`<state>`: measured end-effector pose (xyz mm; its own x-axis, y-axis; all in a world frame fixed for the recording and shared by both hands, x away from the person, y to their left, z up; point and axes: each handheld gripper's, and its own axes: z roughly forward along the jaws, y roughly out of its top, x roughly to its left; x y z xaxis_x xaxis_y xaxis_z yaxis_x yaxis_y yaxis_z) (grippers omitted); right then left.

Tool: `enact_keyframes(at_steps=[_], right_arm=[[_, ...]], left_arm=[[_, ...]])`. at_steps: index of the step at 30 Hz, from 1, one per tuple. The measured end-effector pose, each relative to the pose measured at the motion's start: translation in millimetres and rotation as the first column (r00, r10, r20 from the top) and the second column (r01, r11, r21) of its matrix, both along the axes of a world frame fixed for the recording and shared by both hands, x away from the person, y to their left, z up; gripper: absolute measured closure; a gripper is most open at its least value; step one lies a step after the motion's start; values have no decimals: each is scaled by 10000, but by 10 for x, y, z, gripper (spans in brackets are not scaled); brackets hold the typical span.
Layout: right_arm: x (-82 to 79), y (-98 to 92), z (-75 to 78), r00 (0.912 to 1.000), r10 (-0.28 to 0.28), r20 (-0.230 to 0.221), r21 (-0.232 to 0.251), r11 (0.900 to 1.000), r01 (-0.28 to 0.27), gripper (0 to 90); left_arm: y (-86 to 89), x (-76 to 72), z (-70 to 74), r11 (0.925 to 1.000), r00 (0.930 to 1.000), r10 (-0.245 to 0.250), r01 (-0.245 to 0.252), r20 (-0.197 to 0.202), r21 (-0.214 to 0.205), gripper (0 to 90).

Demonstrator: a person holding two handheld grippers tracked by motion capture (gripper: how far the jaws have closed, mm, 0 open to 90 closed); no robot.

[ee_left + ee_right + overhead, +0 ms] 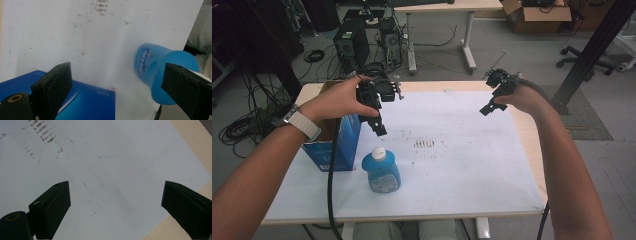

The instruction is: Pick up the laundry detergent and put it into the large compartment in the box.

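Hovering over a white sheet that covers the wooden table, the left gripper hangs with jaws spread wide, a blue bottle just beyond its fingertips and a blue box beside them. The right gripper, jaws equally spread, faces bare, brown-smudged sheet. Behind stand a computer tower, cables and a desk.

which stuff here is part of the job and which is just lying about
Likely in play, judging by the left gripper held open near them:
blue bottle
blue box

Just around:
computer tower
cardboard box
office chair
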<state>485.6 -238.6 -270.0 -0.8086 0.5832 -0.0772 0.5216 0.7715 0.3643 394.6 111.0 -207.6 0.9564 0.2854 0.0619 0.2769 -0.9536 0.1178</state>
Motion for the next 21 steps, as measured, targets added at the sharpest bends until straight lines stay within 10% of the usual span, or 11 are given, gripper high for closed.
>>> enact_keyframes(at_steps=[21], right_arm=[[-135,-5,77,9998,14,216,55,10000,-15,86]], left_arm=[[-10,-376,454,9967,10000,18,-17,14,-815,79]])
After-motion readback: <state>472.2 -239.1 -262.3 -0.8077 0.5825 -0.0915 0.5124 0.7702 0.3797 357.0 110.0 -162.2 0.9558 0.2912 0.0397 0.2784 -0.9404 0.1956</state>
